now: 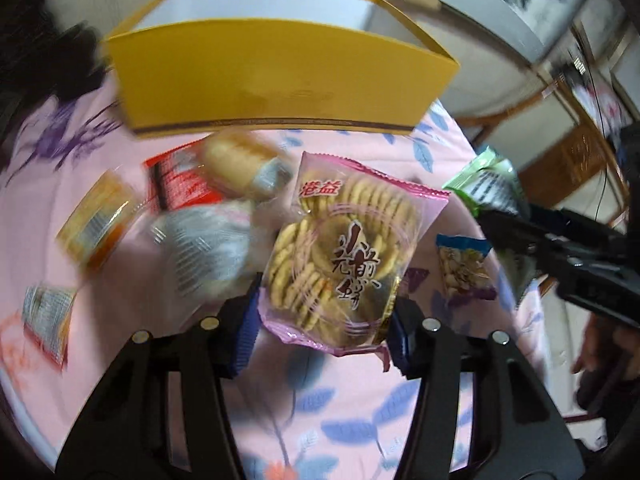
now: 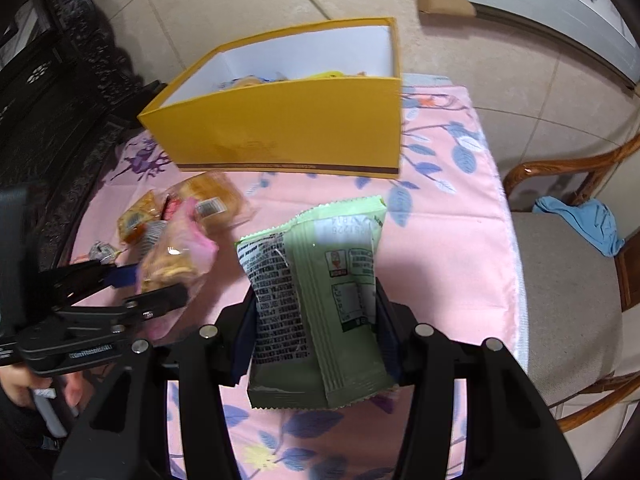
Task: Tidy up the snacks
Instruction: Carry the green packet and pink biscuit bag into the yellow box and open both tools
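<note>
A pink floral tablecloth [image 2: 448,240] covers the desk. At three o'clock, a wooden chair [image 2: 568,280] bears a crumpled blue cloth [image 2: 580,224].

Pink floral tablecloth [image 2: 448,240], yellow box [image 2: 296,128], loose snack packets [image 1: 192,216]

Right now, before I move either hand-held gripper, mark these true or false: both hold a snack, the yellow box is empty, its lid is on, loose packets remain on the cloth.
1. Both grippers hold a snack: true. The left hand-held gripper clamps the pink cracker pack; the right hand-held gripper clamps the green packet.
2. The yellow box is empty: false, snacks show inside.
3. Its lid is on: false, it is open.
4. Loose packets remain on the pink tablecloth: true.
</note>
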A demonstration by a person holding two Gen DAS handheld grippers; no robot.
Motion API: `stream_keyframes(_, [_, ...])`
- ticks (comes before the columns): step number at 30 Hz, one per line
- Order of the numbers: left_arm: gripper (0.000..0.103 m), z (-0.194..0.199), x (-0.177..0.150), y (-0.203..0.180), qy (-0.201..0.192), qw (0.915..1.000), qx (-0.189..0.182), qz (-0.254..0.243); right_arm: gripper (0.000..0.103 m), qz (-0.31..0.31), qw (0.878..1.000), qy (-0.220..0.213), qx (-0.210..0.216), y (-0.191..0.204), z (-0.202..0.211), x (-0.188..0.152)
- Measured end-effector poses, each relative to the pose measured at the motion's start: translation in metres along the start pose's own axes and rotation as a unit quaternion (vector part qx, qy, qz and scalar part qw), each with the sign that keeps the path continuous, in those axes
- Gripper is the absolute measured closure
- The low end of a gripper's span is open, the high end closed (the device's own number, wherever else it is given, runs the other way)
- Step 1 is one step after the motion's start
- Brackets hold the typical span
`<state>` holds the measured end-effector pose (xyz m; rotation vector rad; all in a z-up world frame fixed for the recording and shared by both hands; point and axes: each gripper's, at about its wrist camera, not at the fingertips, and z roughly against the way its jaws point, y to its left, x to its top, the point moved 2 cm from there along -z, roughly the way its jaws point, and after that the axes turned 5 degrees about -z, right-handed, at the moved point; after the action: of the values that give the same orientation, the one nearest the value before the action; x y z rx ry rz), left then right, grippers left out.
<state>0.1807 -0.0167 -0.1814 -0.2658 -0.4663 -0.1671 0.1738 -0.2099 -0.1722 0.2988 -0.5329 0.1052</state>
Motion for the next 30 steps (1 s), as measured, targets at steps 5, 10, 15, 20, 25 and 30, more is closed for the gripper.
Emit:
stream_keyframes(5, [0.049, 0.046, -0.004, 0.009, -0.030, 0.9994, 0.015, 0.010, 0.051, 0.020, 1.000, -0.004, 0.017, 0.024, 0.005, 0.002])
stream_keyframes(10, [0.049, 0.085, 0.019, 0.027, -0.064, 0.9970, 0.031, 0.030, 0.051, 0.036, 0.999, -0.018, 0.028, 0.041, 0.015, 0.015])
stream_keyframes(15, [0.049, 0.093, 0.067, 0.043, -0.085, 0.9943, 0.048, 0.041, 0.051, 0.034, 0.998, -0.040, 0.023, 0.046, 0.017, 0.050])
stream_keyframes(20, [0.049, 0.079, 0.132, 0.064, -0.087, 0.9935, 0.054, 0.051, 0.051, 0.024, 0.997, -0.070, 0.022, 0.050, 0.011, 0.110])
stream_keyframes(25, [0.049, 0.066, 0.182, 0.074, -0.083, 0.9936, 0.063, 0.045, 0.051, 0.021, 0.995, -0.097, 0.015, 0.055, 0.011, 0.164])
stream_keyframes(30, [0.048, 0.067, 0.212, 0.074, -0.093, 0.9928, 0.068, 0.033, 0.051, 0.023, 0.993, -0.117, 0.009, 0.055, 0.016, 0.194])
